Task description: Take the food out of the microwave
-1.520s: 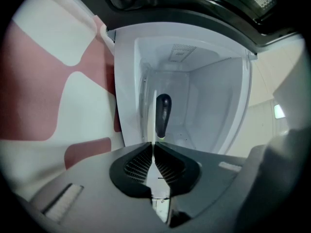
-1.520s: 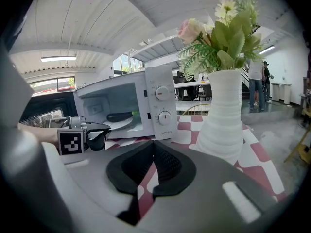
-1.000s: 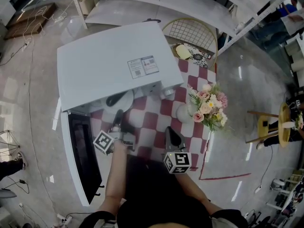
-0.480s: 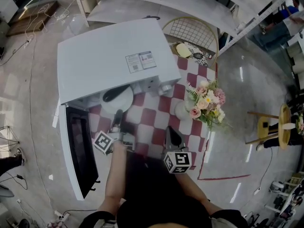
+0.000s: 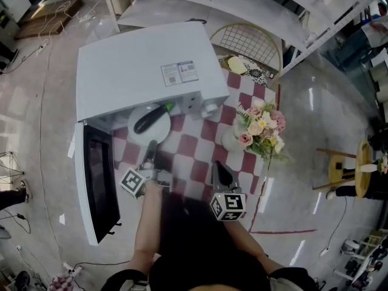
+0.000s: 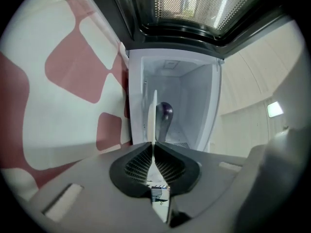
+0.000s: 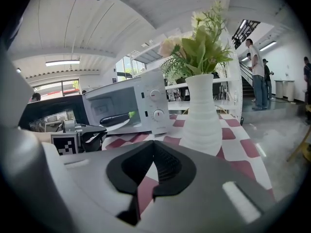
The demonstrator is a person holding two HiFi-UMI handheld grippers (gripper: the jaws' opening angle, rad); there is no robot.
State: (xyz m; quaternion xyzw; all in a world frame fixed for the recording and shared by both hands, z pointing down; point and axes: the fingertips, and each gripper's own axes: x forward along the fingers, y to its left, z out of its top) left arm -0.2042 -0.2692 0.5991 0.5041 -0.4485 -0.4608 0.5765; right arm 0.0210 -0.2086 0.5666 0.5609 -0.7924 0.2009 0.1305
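A: Where is the food?

B: The eggplant (image 5: 150, 119), dark, glossy and long with a green stem end, lies on a round white plate (image 5: 156, 134) at the open mouth of the microwave (image 5: 145, 65), partly under its top.

A: Who has the plate?

B: The left gripper (image 6: 154, 143). Its ribbed black pads are pinched onto the plate's thin near rim, which stands edge-on between them.

A: And the oven itself?

B: It's a smooth white box. The door (image 5: 97, 180) is swung out to its left, with a dark window and a perforated mesh. Two round dials (image 7: 156, 104) sit on the front panel. A sticker (image 5: 180, 73) on top carries print and square codes too small to read.

A: Underneath?

B: A red-and-white checked cloth (image 5: 194, 153).

A: The other hand?

B: The right gripper (image 7: 152, 144) hangs over the cloth, jaws together with nothing between them. Beyond it stands a ribbed white vase (image 7: 203, 115) of pink and cream flowers (image 5: 262, 126).
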